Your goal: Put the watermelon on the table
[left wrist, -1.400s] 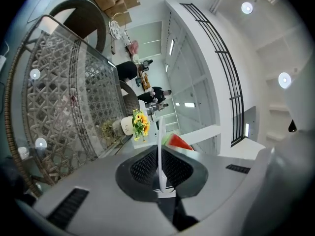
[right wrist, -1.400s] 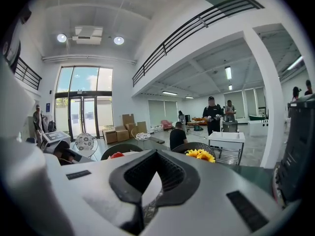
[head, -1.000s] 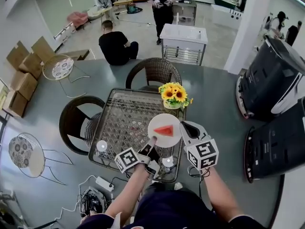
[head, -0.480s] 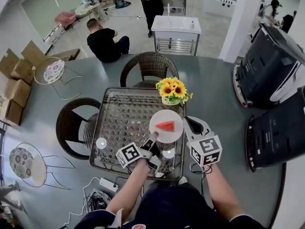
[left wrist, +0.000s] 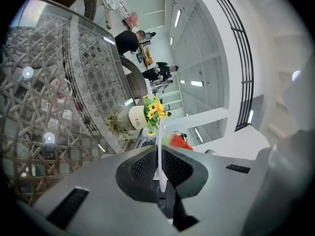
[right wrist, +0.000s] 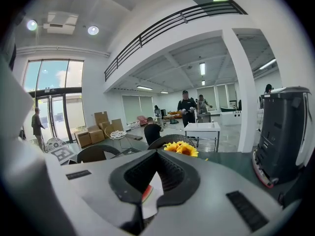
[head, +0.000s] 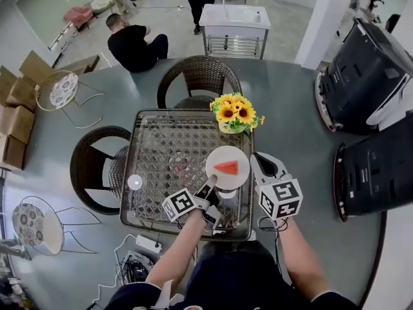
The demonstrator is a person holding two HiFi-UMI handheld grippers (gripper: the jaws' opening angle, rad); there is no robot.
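The left claw [head: 210, 185] is clamped on the near rim of the plate [head: 219, 157], and the right claw [head: 255, 162] pinches its right rim. Both grips are as they were a second ago, but the plate looks to have sunk a little toward the glass bench [head: 161, 141]. Set-down seems close; I cannot tell whether it touches yet. The watermelon [head: 226, 168] lies on the plate, near the sunflowers [head: 232, 112]. Count: two claws, one plate, one watermelon slice, one sunflower pot, two chairs [head: 199, 76].
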